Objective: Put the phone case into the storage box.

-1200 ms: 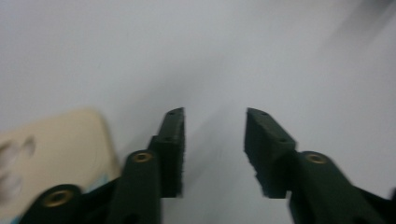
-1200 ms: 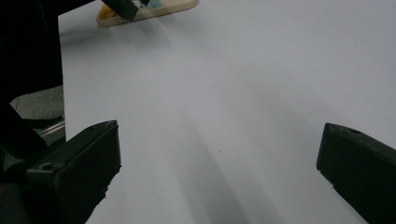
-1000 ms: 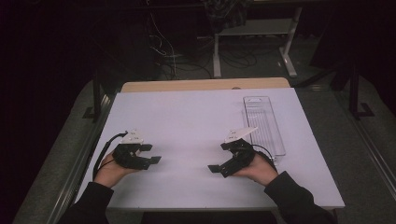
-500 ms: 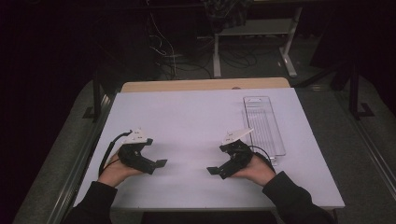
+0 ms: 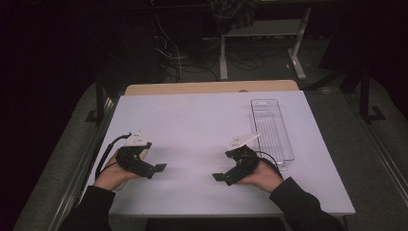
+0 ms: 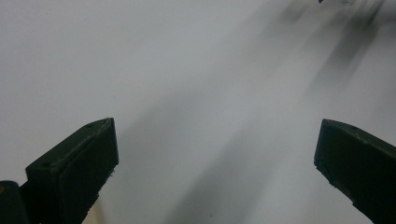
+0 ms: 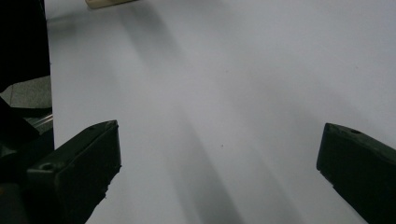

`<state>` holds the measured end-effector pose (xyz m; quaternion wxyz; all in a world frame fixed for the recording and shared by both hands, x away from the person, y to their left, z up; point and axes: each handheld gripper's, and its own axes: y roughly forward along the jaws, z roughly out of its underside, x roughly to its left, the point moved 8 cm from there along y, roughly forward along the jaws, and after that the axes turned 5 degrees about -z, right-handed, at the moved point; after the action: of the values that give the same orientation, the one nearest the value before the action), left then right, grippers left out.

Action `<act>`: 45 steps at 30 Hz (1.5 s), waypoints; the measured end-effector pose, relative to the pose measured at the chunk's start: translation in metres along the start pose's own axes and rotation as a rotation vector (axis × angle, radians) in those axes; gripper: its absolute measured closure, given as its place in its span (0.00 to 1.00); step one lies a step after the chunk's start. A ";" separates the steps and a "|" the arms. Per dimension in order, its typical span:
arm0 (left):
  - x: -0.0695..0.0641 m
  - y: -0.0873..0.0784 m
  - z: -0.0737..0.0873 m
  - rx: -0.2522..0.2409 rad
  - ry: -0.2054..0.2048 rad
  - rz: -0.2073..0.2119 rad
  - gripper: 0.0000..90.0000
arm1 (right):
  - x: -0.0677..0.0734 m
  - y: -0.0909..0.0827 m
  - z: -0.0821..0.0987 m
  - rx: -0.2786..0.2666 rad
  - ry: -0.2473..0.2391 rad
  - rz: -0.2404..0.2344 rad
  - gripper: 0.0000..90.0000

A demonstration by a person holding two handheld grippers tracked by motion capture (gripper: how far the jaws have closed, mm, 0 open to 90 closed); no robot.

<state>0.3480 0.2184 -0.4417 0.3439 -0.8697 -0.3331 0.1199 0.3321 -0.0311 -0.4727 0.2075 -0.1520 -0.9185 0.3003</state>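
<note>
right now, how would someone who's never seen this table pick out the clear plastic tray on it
Start at the white table and go to its far right side. There lies the long, narrow clear plastic tray, running from the far edge toward the person, just beyond the right gripper. It is see-through with a ribbed floor, unlike the black grippers.

- You worked in a dim room; light fell brightly on the white table (image 5: pixel 192 120) alone.
- Your gripper views looked soft, with long blurred shadows streaking the table.

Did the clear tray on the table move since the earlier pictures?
No. The clear tray lies at the same place along the table's right edge.
</note>
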 end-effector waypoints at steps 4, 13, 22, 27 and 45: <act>0.006 -0.006 0.000 0.005 -0.013 -0.025 0.00 | 0.000 0.001 0.001 0.007 0.000 0.008 0.00; 0.028 -0.023 0.003 0.007 -0.045 -0.097 0.00 | 0.000 0.001 0.001 0.010 -0.010 0.015 0.00; 0.039 -0.035 0.005 -0.008 -0.065 -0.132 0.00 | -0.001 0.001 0.001 0.000 -0.015 0.025 0.00; 0.045 -0.040 0.007 -0.016 -0.055 -0.155 0.00 | -0.001 0.000 0.001 -0.002 -0.012 0.029 0.00; 0.074 -0.063 0.022 -0.034 -0.133 -0.233 0.00 | -0.005 0.000 0.001 -0.002 -0.013 0.047 0.00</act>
<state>0.3625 0.3132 -0.4139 0.3181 -0.8209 -0.4559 0.1308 0.3357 -0.0335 -0.4748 0.1943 -0.1716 -0.9163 0.3053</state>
